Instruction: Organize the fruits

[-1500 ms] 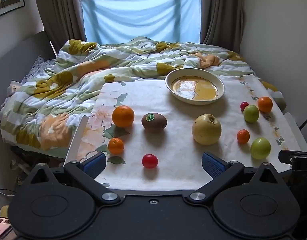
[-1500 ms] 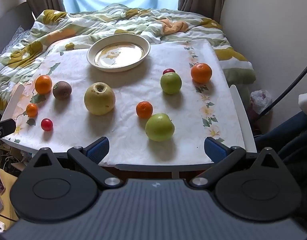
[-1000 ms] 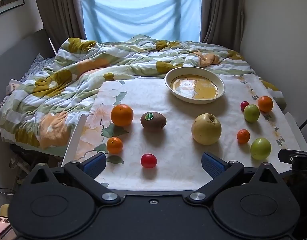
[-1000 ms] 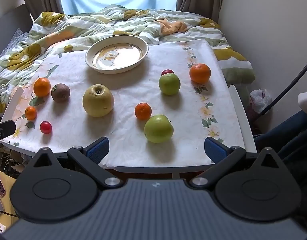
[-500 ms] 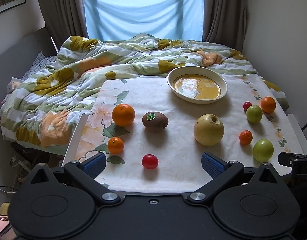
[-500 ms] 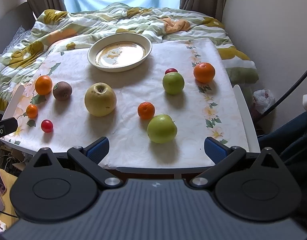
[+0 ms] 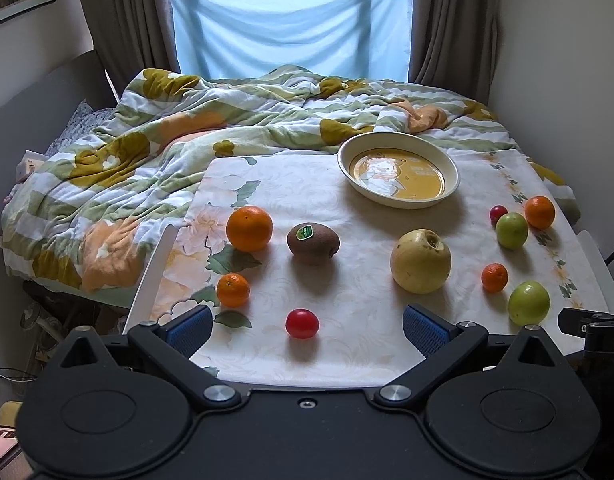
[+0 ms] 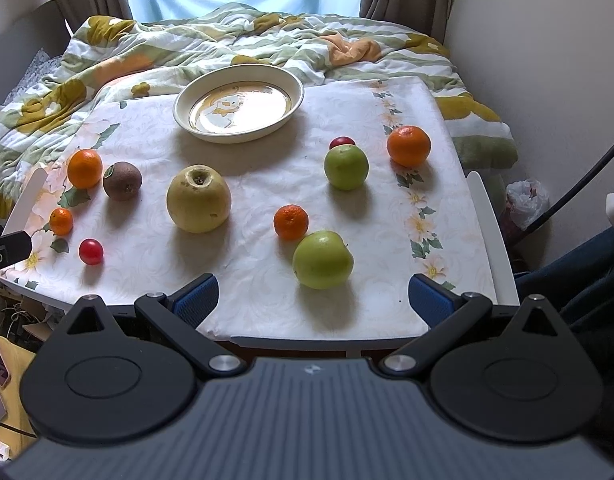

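Hovering at the near edge of the table, both grippers are spread wide w/ nothing between the fingers: left gripper sits over the left-front part, w/ the small red tomato on the cloth btwn its blue pads; right gripper is at the right-front, w/ the nearest green apple just ahead of its gap. Neither touches any fruit

Fruits lie scattered on the floral cloth. Left side: big orange, kiwi w/ a green sticker just right of it, small mandarin nearer the front. Centre: large yellow apple. Right side: another mandarin touching or nearly touching the near green apple, a second green apple w/ a small red fruit right behind it, an orange near the right border. White bowl sits at the far end, no fruit in it, w/ a rumpled quilt behind
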A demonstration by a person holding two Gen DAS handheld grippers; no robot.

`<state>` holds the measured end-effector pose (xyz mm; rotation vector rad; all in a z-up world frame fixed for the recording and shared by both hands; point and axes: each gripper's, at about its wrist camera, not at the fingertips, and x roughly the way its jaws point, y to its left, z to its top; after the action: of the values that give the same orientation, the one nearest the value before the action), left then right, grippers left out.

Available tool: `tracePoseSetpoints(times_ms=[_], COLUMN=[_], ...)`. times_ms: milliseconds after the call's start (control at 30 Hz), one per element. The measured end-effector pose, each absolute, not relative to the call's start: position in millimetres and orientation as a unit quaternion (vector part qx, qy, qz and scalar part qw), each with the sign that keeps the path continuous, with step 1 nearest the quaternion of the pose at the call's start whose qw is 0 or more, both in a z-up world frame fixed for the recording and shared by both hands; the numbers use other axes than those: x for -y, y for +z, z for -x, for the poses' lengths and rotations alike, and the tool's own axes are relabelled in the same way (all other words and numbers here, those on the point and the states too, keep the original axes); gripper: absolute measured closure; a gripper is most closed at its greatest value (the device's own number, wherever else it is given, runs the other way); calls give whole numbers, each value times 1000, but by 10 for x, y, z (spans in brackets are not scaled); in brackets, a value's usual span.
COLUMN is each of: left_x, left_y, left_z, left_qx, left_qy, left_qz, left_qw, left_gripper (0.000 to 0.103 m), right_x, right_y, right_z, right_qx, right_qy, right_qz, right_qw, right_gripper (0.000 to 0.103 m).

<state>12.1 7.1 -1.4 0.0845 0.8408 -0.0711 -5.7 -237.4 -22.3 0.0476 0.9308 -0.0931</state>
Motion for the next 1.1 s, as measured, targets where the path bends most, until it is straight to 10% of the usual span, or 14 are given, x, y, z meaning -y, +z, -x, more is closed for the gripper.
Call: tracePoseSetpoints(times_ms=[1100], left_x=[-120], left_y=[17], left_z=[-112], left_qx=[-409], left_qy=[-33], left_qz=[-40], left_qw=[911], left_gripper=[0], right_x=[2348], right_y=[-227], right_z=[68], right_qx=[-448], right_qy=[-46], right_qz=[-21], right_qw=[893], right_gripper=[0])
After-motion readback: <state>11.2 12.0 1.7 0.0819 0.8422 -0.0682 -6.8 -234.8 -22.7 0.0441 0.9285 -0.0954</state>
